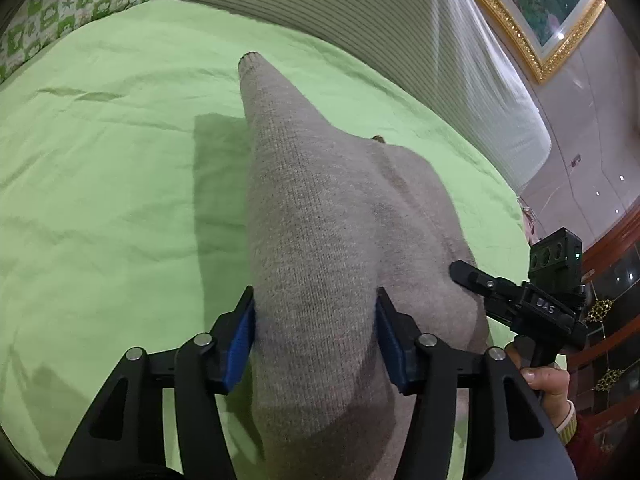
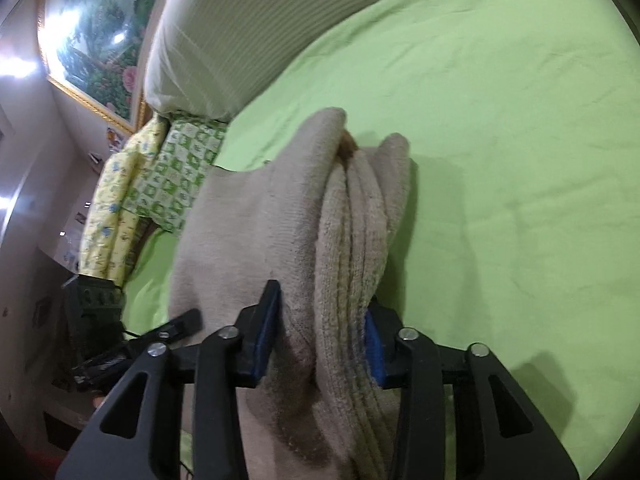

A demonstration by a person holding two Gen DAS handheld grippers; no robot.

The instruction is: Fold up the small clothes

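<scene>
Gripping the grey knit garment [image 1: 320, 216] above the bed [image 1: 100, 160], both grippers, left [image 1: 316, 344] and right [image 2: 320, 340], are clenching bunched edges, likely for folding.

The right gripper [image 2: 320, 332] clamps a bunched grey knit garment [image 2: 256, 216] between its blue pads [image 2: 374, 354], above the green sheet [image 2: 500, 140]. Left of the garment sits the left gripper [image 2: 140, 344]; beyond it, a striped pillow [image 2: 240, 32].
</scene>
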